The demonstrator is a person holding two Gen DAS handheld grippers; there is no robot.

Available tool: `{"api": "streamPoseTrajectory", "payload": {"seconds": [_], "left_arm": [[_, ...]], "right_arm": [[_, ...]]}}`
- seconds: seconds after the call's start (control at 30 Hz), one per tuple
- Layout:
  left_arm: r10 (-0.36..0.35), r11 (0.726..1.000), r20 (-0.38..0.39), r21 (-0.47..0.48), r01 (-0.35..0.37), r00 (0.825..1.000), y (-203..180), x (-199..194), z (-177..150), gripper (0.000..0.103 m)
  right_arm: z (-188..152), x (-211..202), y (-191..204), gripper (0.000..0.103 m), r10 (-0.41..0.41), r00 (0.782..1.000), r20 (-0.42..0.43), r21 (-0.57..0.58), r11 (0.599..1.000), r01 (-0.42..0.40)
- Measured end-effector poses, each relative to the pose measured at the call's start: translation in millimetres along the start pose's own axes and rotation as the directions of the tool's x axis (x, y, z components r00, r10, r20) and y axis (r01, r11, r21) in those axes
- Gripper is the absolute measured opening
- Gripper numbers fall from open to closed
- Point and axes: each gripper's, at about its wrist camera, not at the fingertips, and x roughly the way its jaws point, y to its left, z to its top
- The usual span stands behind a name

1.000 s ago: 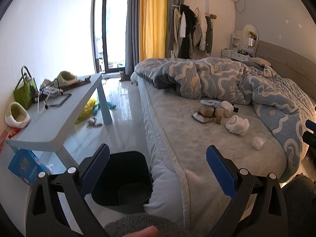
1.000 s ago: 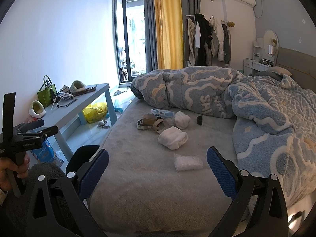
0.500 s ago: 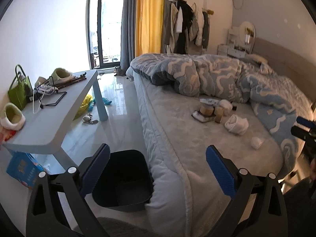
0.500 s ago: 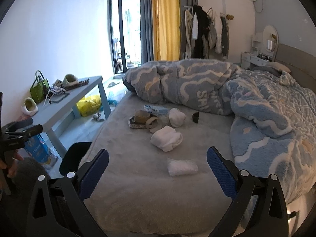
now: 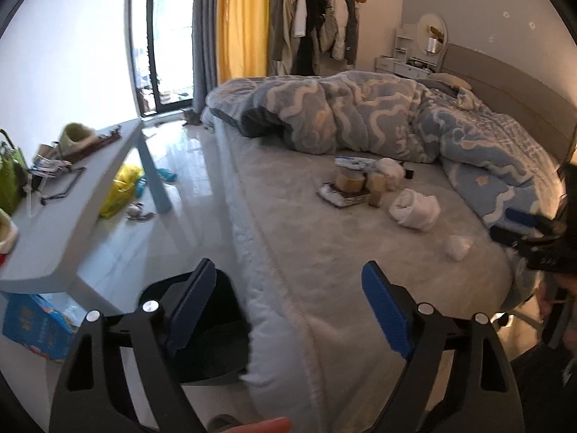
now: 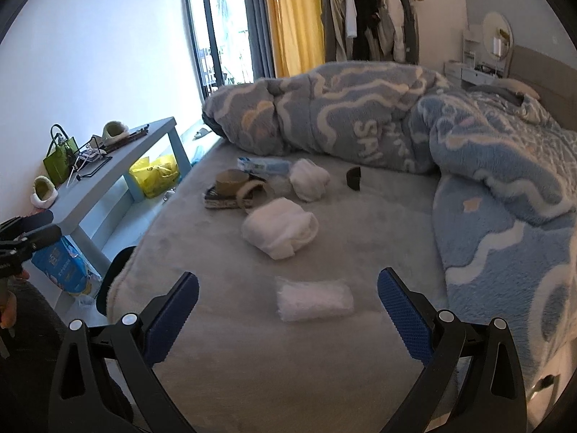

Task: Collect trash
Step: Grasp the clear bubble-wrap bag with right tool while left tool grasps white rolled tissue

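Both grippers' jaws are spread wide, holding nothing — the right gripper (image 6: 287,310) hovers over the bed (image 6: 360,238), a tissue packet (image 6: 313,299) between its jaws.

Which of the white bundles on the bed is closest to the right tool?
The flat, crinkly white plastic packet, lying alone between the right tool's open fingers. The two rounder white cloth bundles sit farther up the bed.

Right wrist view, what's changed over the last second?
The right gripper has moved in over the bed, toward the clear plastic packet, which now lies between its open fingers. Nothing was grasped. The left gripper remains open and empty.
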Motion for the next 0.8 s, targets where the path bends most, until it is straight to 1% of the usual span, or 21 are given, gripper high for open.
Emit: {"api": "streamPoseTrajectory", "payload": {"seconds": [0.07, 0.13, 0.23, 0.4, 0.53, 0.6, 0.63, 0.67, 0.73, 0.8], "left_arm": [[-0.034, 0.999, -0.006, -0.007, 0.034, 0.999, -6.3, 7.5, 3.9, 0.085], [-0.065, 0.998, -0.008, 0.004, 0.065, 0.998, -17.2, 14.8, 10.0, 0.083], [-0.102, 0.994, -0.02, 0.024, 0.103, 0.995, -32.9, 27.5, 20.4, 0.082], [-0.135, 0.987, -0.036, 0.088, 0.137, 0.99, -56.5, 51.6, 38.1, 0.082], [-0.162, 0.976, -0.049, 0.137, 0.167, 0.986, -73.1, 72.2, 46.7, 0.082], [-0.182, 0.97, -0.057, 0.151, 0.188, 0.982, -79.4, 80.6, 48.0, 0.082], [-0.194, 0.966, -0.063, 0.16, 0.202, 0.979, -84.0, 85.4, 48.4, 0.082], [-0.201, 0.963, -0.067, 0.169, 0.21, 0.977, -88.2, 88.8, 48.3, 0.083], [-0.211, 0.955, -0.064, 0.2, 0.219, 0.975, -97.7, 94.6, 49.3, 0.084], [-0.224, 0.947, -0.062, 0.222, 0.233, 0.973, -105.7, 99.5, 50.3, 0.084]], "right_arm": [[-3.3, 8.2, -8.8, 0.1, 0.005, 1.0, -0.017, 0.009, 1.0, -0.005], [-6.6, 16.6, -16.7, 0.1, 0.01, 0.999, -0.036, 0.014, 1.0, -0.009], [-9.1, 26.1, -25.5, 0.1, 0.025, 0.998, -0.054, 0.02, 1.0, -0.024], [-9.6, 46.4, -27.6, 0.1, 0.038, 0.996, -0.08, -0.016, 0.999, -0.04], [-12.2, 63.9, -28.1, 0.1, 0.056, 0.993, -0.102, -0.006, 0.998, -0.057], [-13.7, 72.2, -28.1, 0.096, 0.063, 0.991, -0.117, 0.0, 0.998, -0.063], [-14.7, 76.1, -28.0, 0.089, 0.069, 0.99, -0.127, 0.006, 0.998, -0.069], [-15.4, 79.5, -27.7, 0.078, 0.074, 0.988, -0.134, 0.009, 0.997, -0.073], [-15.7, 84.7, -26.8, 0.068, 0.061, 0.988, -0.145, 0.004, 0.998, -0.061], [-16.7, 88.7, -27.4, 0.068, 0.054, 0.987, -0.15, 0.002, 0.999, -0.054]]}}
